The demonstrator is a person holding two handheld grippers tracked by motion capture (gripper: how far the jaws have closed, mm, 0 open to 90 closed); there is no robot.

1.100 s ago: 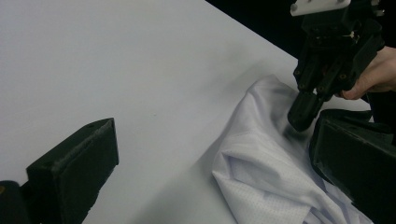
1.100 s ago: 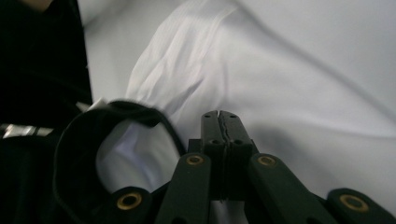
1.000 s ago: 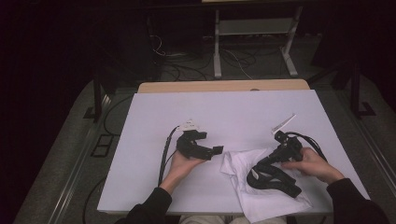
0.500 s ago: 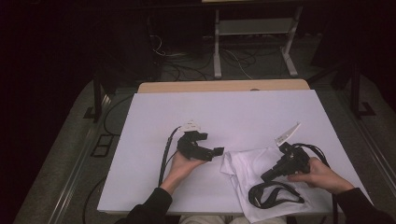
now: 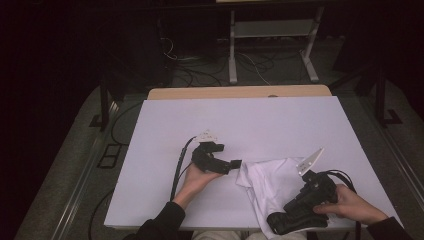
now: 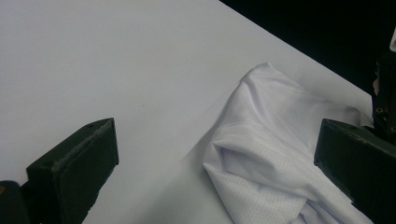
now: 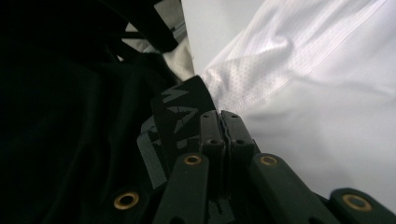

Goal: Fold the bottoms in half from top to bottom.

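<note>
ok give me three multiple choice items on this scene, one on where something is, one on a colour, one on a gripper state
1. Where does the white garment lie on the table?
A. far left corner
B. near edge, right of middle
C. far edge, centre

2. What colour is the band at the right hand-held gripper?
A. black with grey marks
B. red
C. yellow

3. How do the jaws of the left hand-held gripper stand?
A. shut on the garment
B. wide apart
C. shut on nothing

Answers:
1 B, the high view shows it near the person's right hand.
2 A, the right gripper view shows a black band with grey marks.
3 B, the left gripper view shows bare table and cloth between its jaws.
</note>
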